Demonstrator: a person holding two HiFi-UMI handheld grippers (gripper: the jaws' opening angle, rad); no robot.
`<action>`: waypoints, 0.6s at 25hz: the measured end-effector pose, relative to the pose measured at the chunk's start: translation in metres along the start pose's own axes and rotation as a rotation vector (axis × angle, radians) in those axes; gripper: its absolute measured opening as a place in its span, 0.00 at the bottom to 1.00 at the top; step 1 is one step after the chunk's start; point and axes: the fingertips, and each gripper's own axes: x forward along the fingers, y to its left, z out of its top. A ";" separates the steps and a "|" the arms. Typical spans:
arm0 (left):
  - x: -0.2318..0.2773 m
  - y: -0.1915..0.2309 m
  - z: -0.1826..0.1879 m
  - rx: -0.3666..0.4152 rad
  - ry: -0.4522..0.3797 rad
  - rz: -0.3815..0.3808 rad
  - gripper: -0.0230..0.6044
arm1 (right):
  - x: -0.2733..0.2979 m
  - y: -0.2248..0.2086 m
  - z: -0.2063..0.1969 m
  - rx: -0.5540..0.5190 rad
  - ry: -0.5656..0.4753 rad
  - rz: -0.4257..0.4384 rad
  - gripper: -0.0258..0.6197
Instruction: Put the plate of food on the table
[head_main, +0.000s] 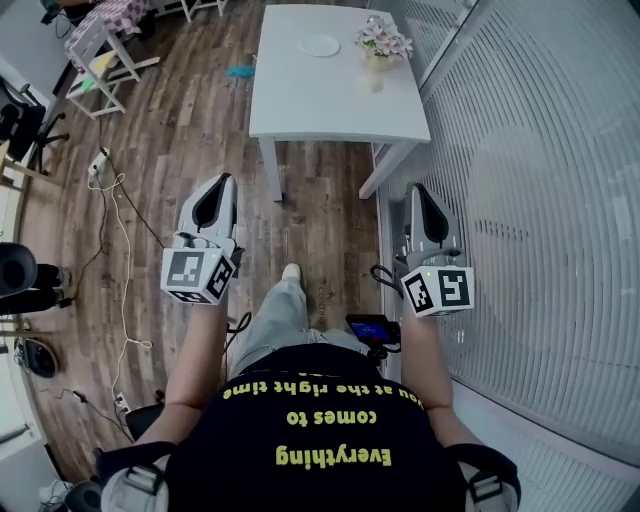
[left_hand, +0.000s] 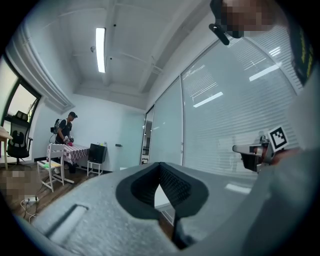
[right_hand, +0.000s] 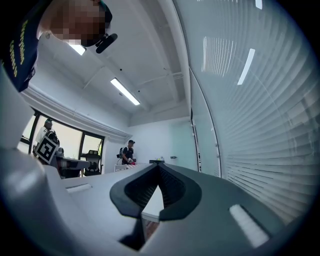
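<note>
Black T-shirt (head_main: 320, 440) at bottom, forearms (head_main: 197, 350) stuck straight out, left gripper (head_main: 224, 183) and right gripper (head_main: 419, 192) level, both closed up, holding nothing.

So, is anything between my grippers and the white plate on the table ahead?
Nothing visible. Bare wood floor leads from the left gripper and right gripper to the table, whose near half is bare. The flowers stand right of the plate; the cables lie off to the left.
</note>
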 end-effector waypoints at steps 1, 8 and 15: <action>0.007 0.006 0.000 -0.001 0.003 -0.003 0.04 | 0.009 -0.001 -0.001 0.000 0.002 -0.004 0.05; 0.057 0.048 0.000 -0.016 0.014 -0.019 0.04 | 0.068 -0.010 -0.004 -0.008 0.016 -0.028 0.05; 0.111 0.082 -0.004 -0.030 0.023 -0.042 0.04 | 0.122 -0.022 -0.016 -0.005 0.033 -0.051 0.05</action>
